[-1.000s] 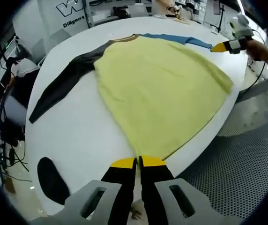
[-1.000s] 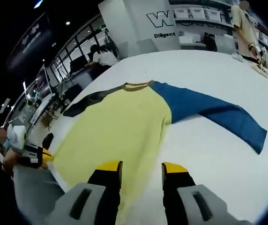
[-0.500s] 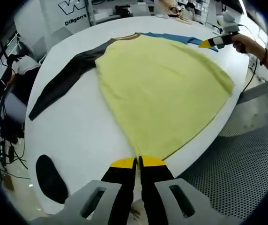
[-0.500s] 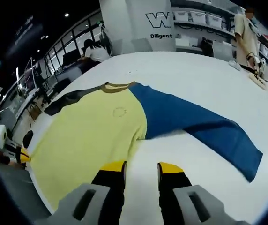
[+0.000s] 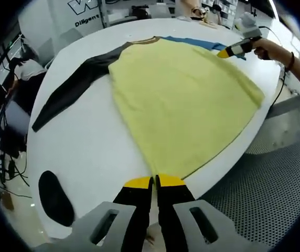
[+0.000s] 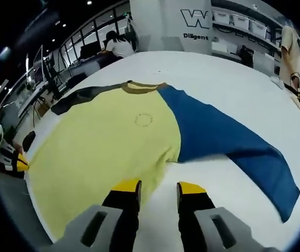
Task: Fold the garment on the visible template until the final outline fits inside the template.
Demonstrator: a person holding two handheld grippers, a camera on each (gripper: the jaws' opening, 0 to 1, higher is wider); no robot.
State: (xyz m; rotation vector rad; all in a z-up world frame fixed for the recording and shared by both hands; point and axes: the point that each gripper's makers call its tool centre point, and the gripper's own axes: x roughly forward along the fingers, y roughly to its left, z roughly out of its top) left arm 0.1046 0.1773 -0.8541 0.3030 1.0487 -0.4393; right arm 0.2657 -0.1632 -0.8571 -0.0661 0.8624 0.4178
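Observation:
A long-sleeved shirt lies flat on the round white table (image 5: 87, 152): yellow body (image 5: 184, 100), dark grey sleeve (image 5: 71, 89), blue sleeve (image 5: 192, 42). My left gripper (image 5: 154, 181) is at the near table edge, shut on the corner of the yellow hem. In the right gripper view the yellow body (image 6: 108, 142) spreads left and the blue sleeve (image 6: 228, 142) runs right. My right gripper (image 6: 159, 187) is open just over the shirt's side edge below the blue sleeve. It appears as the right gripper (image 5: 228, 51), held by a hand (image 5: 268, 48). The left gripper (image 6: 18, 164) sits at the far hem.
A dark oval patch (image 5: 53, 197) lies on the table near the left gripper. Grey perforated flooring (image 5: 276, 184) lies beyond the table edge. A person sits at a desk (image 5: 24, 73) past the far side. A wall panel with lettering (image 6: 197, 23) stands behind the table.
The right gripper has moved in over the table toward the shirt's side by the blue sleeve. The left gripper has stayed at the hem corner.

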